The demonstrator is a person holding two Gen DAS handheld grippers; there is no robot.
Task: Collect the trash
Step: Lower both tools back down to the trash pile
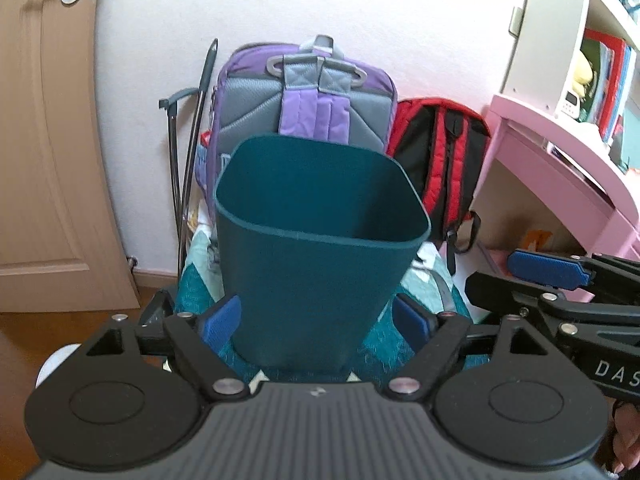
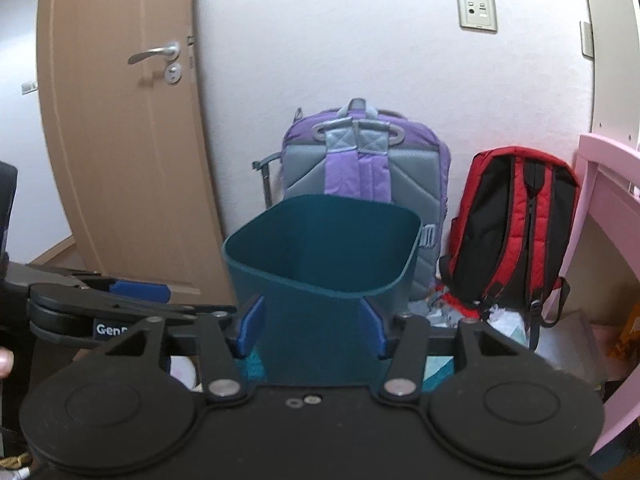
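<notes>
1. The left gripper point(image 1: 318, 322) stands spread; its blue pads point(image 1: 221, 324) lie on either side of the teal waste bin point(image 1: 316, 248) low down, with a gap showing at each side, so nothing is pinched.
2. The right gripper point(image 2: 314, 330) is spread too, its blue pads point(image 2: 251, 330) flanking the bin's point(image 2: 320, 280) lower wall in its own view; whether they touch it I cannot tell.
3. Each gripper shows at the edge of the other's view, so the two are side by side.
4. The bin stands upright, mouth open, on a teal patterned cloth point(image 1: 192, 292).
5. Just behind it a purple and grey backpack point(image 1: 304, 96) leans on the white wall; a red and black backpack point(image 1: 440, 160) sits to its right.
6. A brown door point(image 2: 116, 140) is at the left, a pink desk point(image 1: 560, 148) at the right.
</notes>
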